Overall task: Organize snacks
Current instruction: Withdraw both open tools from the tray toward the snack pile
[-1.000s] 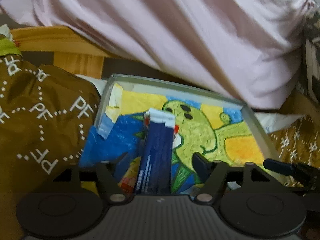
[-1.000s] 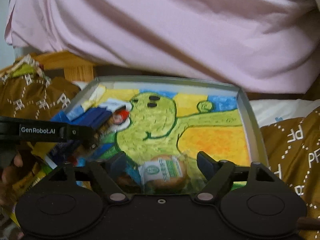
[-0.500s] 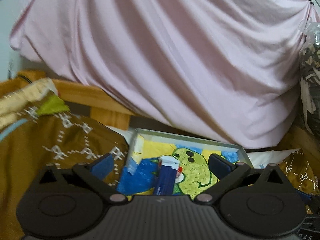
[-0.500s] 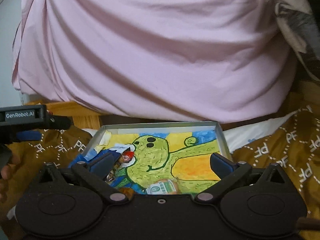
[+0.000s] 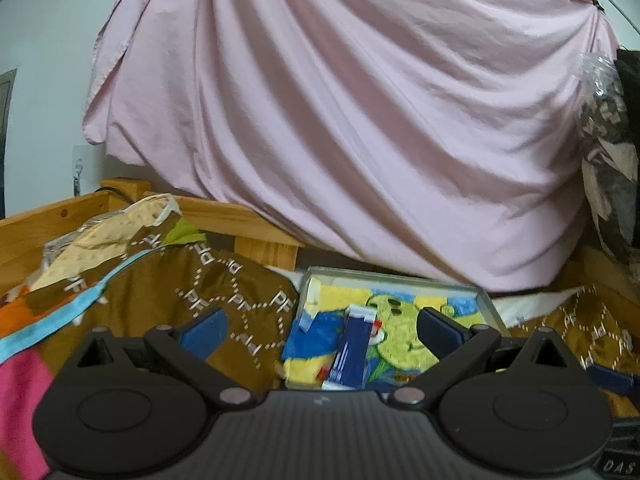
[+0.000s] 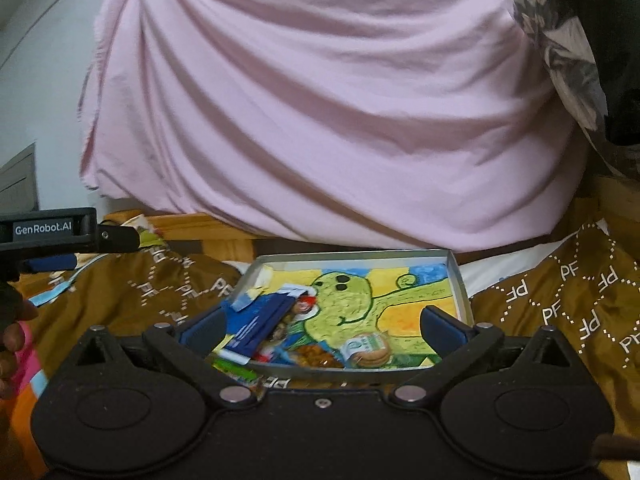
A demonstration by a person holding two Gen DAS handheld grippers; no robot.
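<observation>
A shallow metal tray (image 5: 390, 278) lined with a green cartoon drawing lies on the bed. In it a dark blue snack packet (image 5: 352, 350) lies lengthwise. My left gripper (image 5: 322, 332) hovers in front of the tray, open wide, nothing between its fingers. In the right wrist view the same tray (image 6: 352, 256) holds the blue packet (image 6: 260, 328), a brown snack (image 6: 312, 354) and a round bun with a green label (image 6: 366, 350). My right gripper (image 6: 321, 330) stands open before the tray's near rim, holding nothing. A green packet (image 6: 236, 368) lies at the front left corner.
A pink sheet (image 5: 360, 120) hangs behind the tray. A brown blanket with PF print (image 6: 560, 312) surrounds the tray on both sides. A wooden bed frame (image 5: 240, 220) runs behind. The left gripper's labelled body (image 6: 48, 229) and a hand (image 6: 12, 332) show at left.
Both grippers opened fully and drew back and upward from the tray. The blue packet and the bun, earlier between the fingers, now lie in the tray.
</observation>
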